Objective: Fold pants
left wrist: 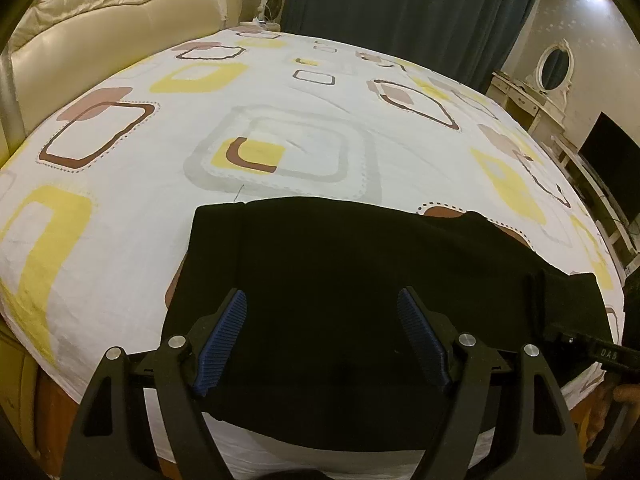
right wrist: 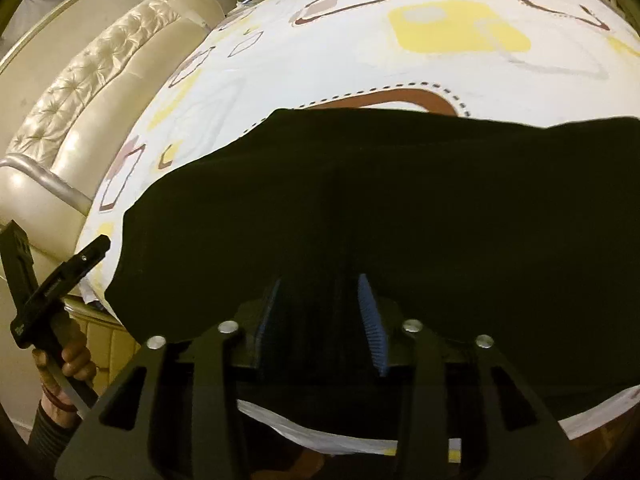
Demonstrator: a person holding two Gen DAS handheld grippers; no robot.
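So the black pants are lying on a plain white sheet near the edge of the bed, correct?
Not plain. The black pants do lie near the bed's edge, but the sheet is white with yellow, brown and grey rounded squares, as the left wrist view shows.

bed (left wrist: pixel 304 92) clear beyond pants (left wrist: pixel 340 264), headboard (left wrist: pixel 120 20) left

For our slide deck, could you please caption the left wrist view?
Open left tool poised over black pants lying on a patterned bedsheet.
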